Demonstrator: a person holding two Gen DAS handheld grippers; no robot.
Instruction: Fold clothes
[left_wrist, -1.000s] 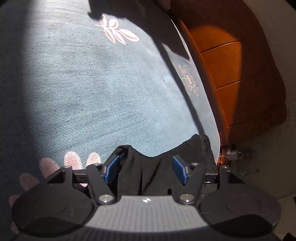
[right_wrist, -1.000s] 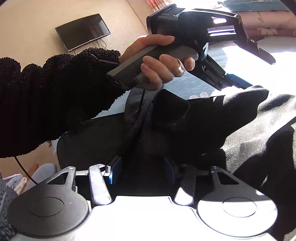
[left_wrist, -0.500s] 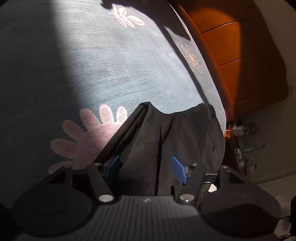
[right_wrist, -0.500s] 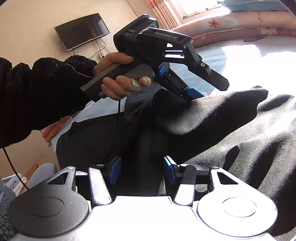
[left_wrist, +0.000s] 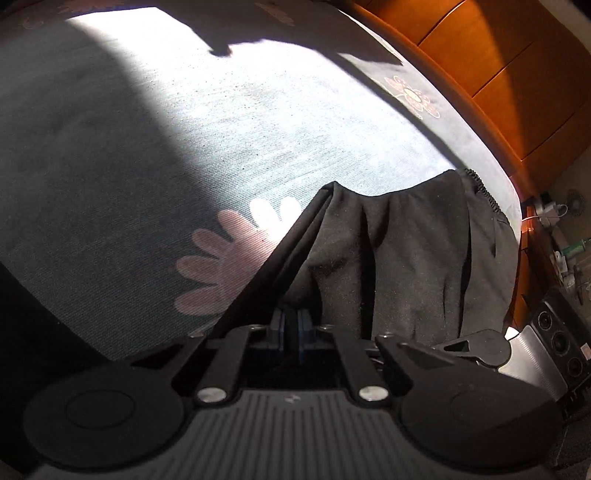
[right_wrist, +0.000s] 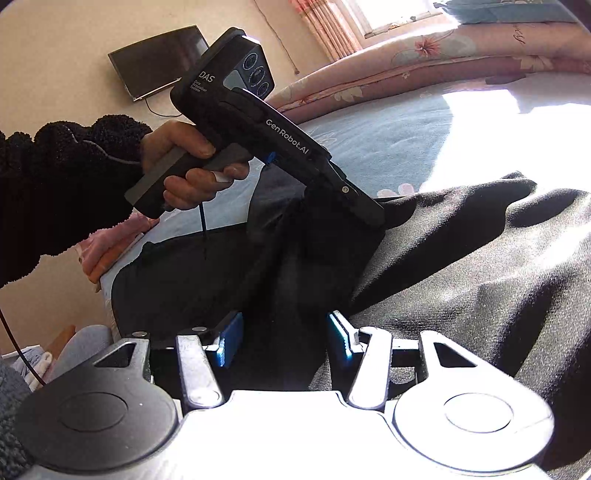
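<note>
A black garment (left_wrist: 406, 258) lies bunched on the blue-grey flowered bedspread (left_wrist: 221, 129) near its right edge. My left gripper (left_wrist: 291, 328) is shut on a fold of the garment, and a taut edge runs up from its pads. In the right wrist view a hand (right_wrist: 184, 162) holds the left gripper (right_wrist: 365, 214), its tip buried in the black garment (right_wrist: 480, 277). My right gripper (right_wrist: 284, 339) stands open low in front. A dark ridge of the cloth passes between its blue pads.
A wooden bed frame (left_wrist: 498, 74) curves along the bedspread's right edge, with small items on the floor (left_wrist: 561, 258) beyond. A wall television (right_wrist: 159, 61) hangs at the back left. A flowered quilt (right_wrist: 424, 62) lies along the far side of the bed.
The left gripper's jaws, open around the cloth before, have shut on it. That gripper has risen and tilted, lifting the fold off the bedspread. The right gripper has stayed still.
</note>
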